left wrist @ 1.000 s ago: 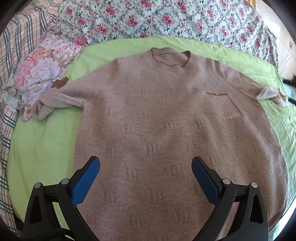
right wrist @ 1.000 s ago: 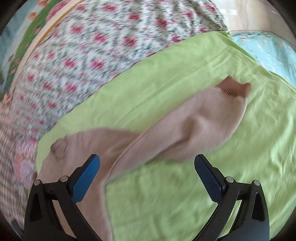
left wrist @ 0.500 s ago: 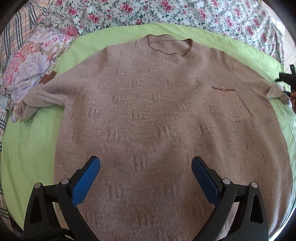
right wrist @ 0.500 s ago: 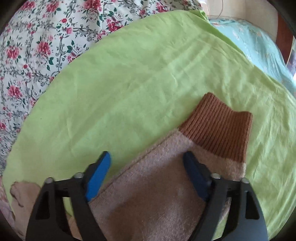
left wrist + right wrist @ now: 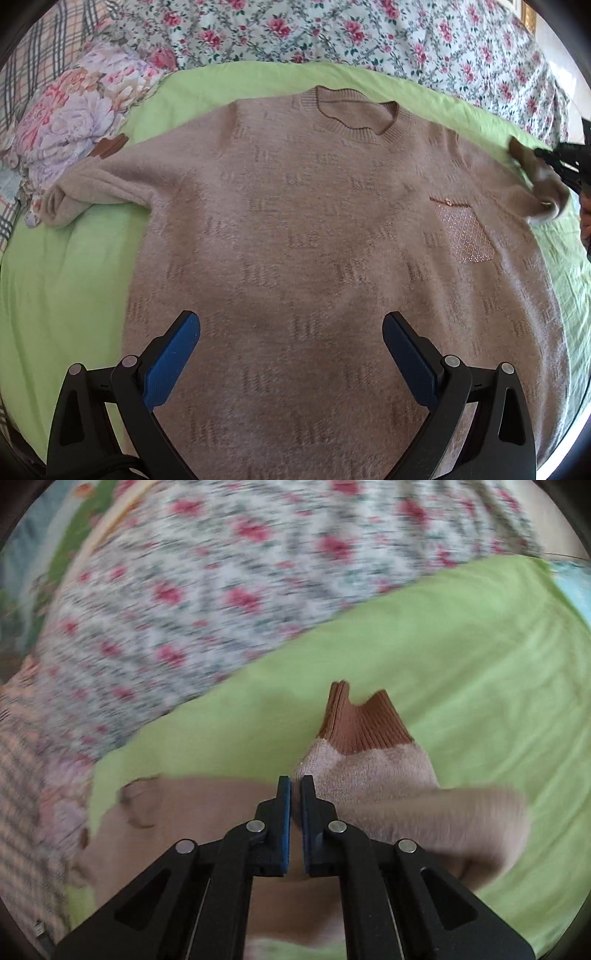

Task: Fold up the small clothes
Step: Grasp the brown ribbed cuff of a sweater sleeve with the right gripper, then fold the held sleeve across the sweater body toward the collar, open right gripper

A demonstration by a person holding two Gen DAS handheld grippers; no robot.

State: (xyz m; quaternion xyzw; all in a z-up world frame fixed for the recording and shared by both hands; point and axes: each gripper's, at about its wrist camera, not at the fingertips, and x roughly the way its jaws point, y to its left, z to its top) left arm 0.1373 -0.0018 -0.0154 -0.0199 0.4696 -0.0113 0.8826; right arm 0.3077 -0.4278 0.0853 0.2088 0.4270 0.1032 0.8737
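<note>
A beige knit sweater point(image 5: 314, 229) lies flat, front up, on a green sheet point(image 5: 66, 280), collar at the far side, a small pocket point(image 5: 461, 232) on its right. My left gripper point(image 5: 291, 354) is open and empty above the sweater's lower body. My right gripper point(image 5: 295, 786) is shut on the sweater's right sleeve point(image 5: 369, 771) just behind its brown ribbed cuff point(image 5: 362, 720), lifted off the sheet. In the left wrist view the right gripper point(image 5: 546, 158) shows at the far right holding that sleeve. The left sleeve point(image 5: 88, 184) lies folded at the far left.
A purple-pink floral cloth bundle point(image 5: 70, 118) lies by the left sleeve. A rose-print bedspread point(image 5: 332, 33) runs along the far side, a plaid cloth point(image 5: 33, 55) at the far left. A light blue cloth point(image 5: 576, 590) shows past the green sheet's right edge.
My right gripper has closed on the right sleeve near the cuff and lifted it. The left gripper stayed open above the sweater, pulling back slightly.
</note>
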